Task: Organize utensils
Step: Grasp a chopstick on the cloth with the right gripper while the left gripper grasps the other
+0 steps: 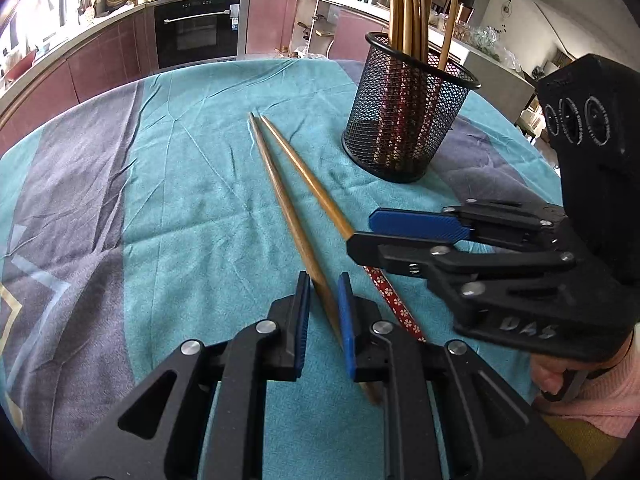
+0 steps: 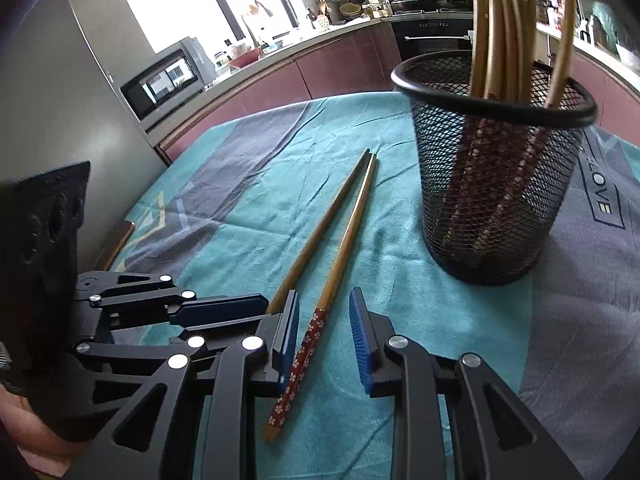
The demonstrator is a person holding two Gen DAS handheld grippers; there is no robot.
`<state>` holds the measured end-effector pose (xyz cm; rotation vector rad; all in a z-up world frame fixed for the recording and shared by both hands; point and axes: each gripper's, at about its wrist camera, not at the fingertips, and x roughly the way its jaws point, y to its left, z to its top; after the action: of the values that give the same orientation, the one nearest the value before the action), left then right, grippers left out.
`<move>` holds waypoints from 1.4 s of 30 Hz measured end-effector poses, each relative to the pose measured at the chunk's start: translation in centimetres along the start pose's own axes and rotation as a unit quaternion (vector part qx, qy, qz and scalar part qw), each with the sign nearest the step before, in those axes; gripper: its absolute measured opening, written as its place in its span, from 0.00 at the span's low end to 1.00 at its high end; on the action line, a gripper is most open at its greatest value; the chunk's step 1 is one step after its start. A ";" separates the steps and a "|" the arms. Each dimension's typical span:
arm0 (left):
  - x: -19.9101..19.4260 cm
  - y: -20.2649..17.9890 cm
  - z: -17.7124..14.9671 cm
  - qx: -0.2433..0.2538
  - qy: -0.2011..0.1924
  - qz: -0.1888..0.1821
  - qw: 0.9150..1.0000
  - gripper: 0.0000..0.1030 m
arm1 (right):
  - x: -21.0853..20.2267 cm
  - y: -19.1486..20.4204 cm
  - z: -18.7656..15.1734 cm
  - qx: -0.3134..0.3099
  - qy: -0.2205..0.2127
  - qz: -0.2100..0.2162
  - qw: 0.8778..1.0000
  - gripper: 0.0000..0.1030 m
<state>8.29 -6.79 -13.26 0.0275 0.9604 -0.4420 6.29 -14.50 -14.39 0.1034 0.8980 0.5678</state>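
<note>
Two wooden chopsticks lie side by side on the teal cloth. My left gripper (image 1: 324, 292) is open, its blue pads either side of the left chopstick (image 1: 280, 196). My right gripper (image 2: 324, 316) is open around the right chopstick (image 2: 344, 240), near its red flowered end (image 2: 298, 364); from the left wrist view it comes in from the right (image 1: 364, 232) over that chopstick (image 1: 304, 176). A black mesh cup (image 1: 404, 116) holding several chopsticks stands beyond, also in the right wrist view (image 2: 496, 176).
The table carries a teal and grey cloth (image 1: 192, 184). Kitchen counters and an oven (image 1: 196, 32) run behind it. A grey fridge (image 2: 60, 100) stands at the table's left side.
</note>
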 end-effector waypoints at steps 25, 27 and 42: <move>-2.0 -0.3 -1.3 -0.006 -0.004 -0.023 1.000 0.17 | -2.0 -1.3 -1.1 0.040 0.000 -0.013 0.999 0.17; -1.7 0.3 -0.4 -0.013 -0.010 -0.014 1.000 0.17 | -1.6 -1.1 -0.3 0.028 -0.005 -0.026 0.999 0.17; 1.3 1.1 3.9 -0.010 -0.009 0.008 1.000 0.20 | 1.5 -0.8 2.0 -0.010 0.000 -0.063 0.998 0.14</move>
<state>12.34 -7.08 -12.22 0.0118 0.9465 -0.4176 8.87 -14.17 -14.45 0.0296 0.8924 0.4596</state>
